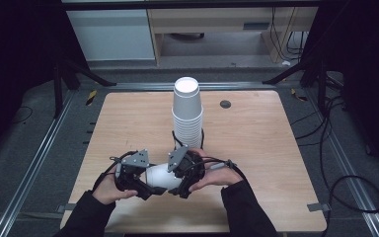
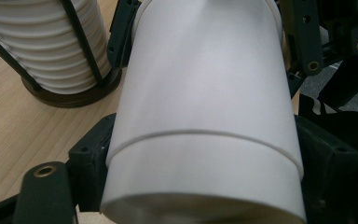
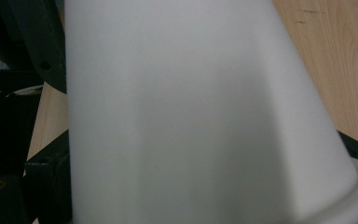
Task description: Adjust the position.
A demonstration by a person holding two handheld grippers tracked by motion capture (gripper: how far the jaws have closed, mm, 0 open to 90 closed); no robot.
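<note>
Wooden table (image 1: 256, 148): both the left gripper (image 1: 145, 190) and right gripper (image 1: 177, 187) pinch nested white cups (image 1: 159, 177); the left gripper view reveals the seam between them and the cup stack (image 2: 46, 46).

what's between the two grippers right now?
White paper cups, nested and lying sideways, span the gap between the left gripper and the right gripper, as the high view shows.

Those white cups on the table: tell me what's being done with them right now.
A person holds a gripper in each hand, and both the left gripper and the right gripper are clamped on white cups lying sideways between them near the table's front edge. The left gripper view shows a seam, so two cups are nested and probably being pulled apart. Behind them a tall stack of cups stands upside down in a dark holder.
</note>
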